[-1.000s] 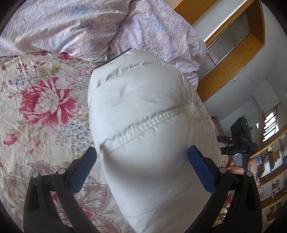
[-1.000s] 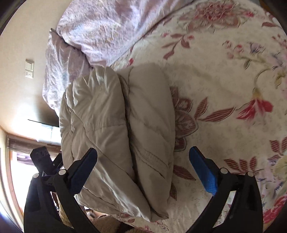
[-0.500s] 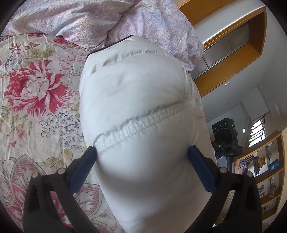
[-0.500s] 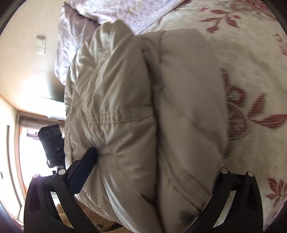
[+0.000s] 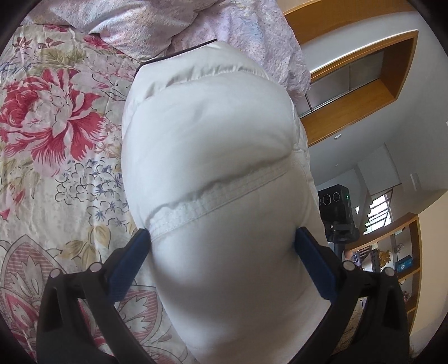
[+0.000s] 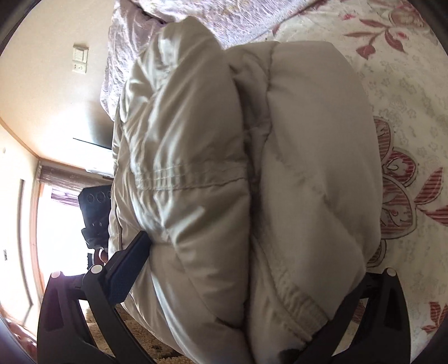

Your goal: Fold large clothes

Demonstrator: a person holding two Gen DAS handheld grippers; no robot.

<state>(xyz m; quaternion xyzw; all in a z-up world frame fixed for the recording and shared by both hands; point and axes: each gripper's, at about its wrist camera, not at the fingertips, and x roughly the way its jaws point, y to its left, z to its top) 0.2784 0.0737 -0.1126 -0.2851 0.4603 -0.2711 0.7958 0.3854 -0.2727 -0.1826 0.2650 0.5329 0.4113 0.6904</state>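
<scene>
Straddling the folded puffer jacket (image 5: 212, 173), the left tool (image 5: 221, 240) has its jaws spread wide, one blue pad (image 5: 127, 264) against each side of the white bundle. The pads touch the padding but the fabric bulges between them unpinched; read as open, bracketing the jacket. Stitched elastic seam (image 5: 218, 196) runs across the bundle just ahead of the pad tips. Beyond that, a dark-edged hem at the far end of the jacket.

Jacket lies on the bed, on a floral bedspread (image 5: 56, 134) that shows to the left of the left tool. Ahead, past the far end of the bundle, a pale lilac duvet (image 5: 196, 25) is heaped. Right of the left tool, a black camera on a stand (image 5: 336, 207), well apart, with wooden shelving behind.

Right tool (image 6: 252, 252): jaws likewise spread wide around the same jacket (image 6: 224, 168), here seen from its folded side, two thick beige layers lying side by side with a deep crease between them. Left blue pad (image 6: 128, 268) presses the edge of the left layer. Right pad hidden behind the bulging right layer; only the black finger arm shows. Open, with the bundle filling the gap.

Bedspread (image 6: 406, 84) lies to the right of the right tool. Wall switch plate (image 6: 79, 57) up left, bright window lower left.
</scene>
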